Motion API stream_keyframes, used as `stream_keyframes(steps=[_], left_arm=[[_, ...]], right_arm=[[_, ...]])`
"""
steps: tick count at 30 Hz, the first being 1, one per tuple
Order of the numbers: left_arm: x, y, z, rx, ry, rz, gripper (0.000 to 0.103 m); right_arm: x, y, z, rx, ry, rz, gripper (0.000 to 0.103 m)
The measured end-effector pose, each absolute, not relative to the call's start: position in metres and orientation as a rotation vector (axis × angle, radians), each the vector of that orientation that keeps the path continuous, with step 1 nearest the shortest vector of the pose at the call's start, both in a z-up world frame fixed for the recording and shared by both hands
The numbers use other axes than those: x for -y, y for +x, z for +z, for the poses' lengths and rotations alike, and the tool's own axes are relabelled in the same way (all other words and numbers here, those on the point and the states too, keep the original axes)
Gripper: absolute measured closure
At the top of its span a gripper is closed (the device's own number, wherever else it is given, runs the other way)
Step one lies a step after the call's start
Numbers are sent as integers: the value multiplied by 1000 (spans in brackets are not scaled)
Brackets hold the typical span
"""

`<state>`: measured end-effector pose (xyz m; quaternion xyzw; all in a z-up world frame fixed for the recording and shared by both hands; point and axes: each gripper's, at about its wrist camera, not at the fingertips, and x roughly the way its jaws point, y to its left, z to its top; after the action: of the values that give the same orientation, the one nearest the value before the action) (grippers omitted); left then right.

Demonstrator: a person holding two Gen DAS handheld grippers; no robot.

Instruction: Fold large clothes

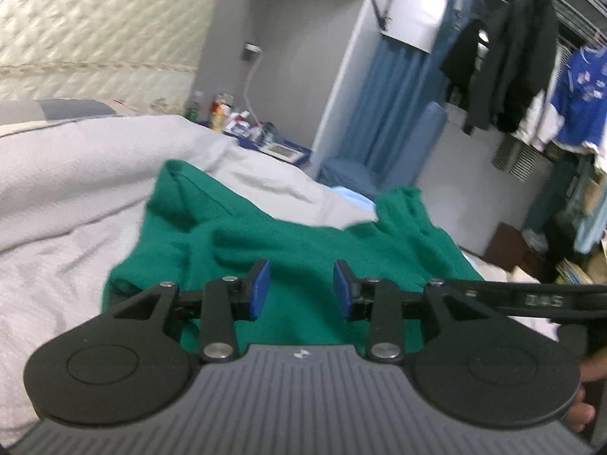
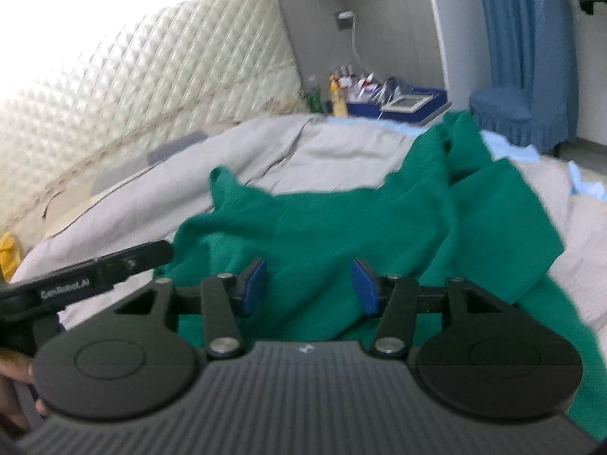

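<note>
One green garment (image 1: 296,235) lies rumpled on the bed, spread just ahead of and beneath both grippers, with two loose ends sticking up at its far side, one to the left and one to the right as the left wrist camera sees it. The left gripper (image 1: 301,290) hangs over the near part of the cloth with its two blue pads (image 1: 261,290) standing apart; nothing is pinched between them, only green fabric showing below the gap. The right gripper (image 2: 309,286) is let go in the same way, its two blue pads (image 2: 366,286) parted a little wider, and the garment (image 2: 360,220) lies under it and runs on past it to the right. The two tools sit side by side, each one's black body poking into the other's view. Under the garment is one pale grey bedcover (image 1: 76,174), and beyond it, ahead of the grippers, one quilted cream headboard (image 2: 132,87). Further ahead stands one bedside table (image 2: 398,104) crowded with small bottles and packets too blurred to count. To the right of the left gripper, well off, one blue curtain (image 1: 390,113) hangs, and several dark and blue clothes (image 1: 523,68) hang on a rail
</note>
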<state>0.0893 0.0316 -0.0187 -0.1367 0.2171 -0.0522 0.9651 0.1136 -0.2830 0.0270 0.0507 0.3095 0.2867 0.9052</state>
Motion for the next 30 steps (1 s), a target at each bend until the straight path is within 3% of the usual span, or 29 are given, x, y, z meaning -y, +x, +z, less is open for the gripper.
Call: stream_keyframes(steps=[11,21,30], left_arm=[[-17,112,-54,-572,-238,-118,62],[-15,137,-87,-690,-212,-65,62],[-25,113,-67,-624,-299,-66,62]], right_arm=[[269,131,-21,-825,87,544,53],[251,139,-41,-827,-15,524,53],[267,119,-11,-803,32,531,51]])
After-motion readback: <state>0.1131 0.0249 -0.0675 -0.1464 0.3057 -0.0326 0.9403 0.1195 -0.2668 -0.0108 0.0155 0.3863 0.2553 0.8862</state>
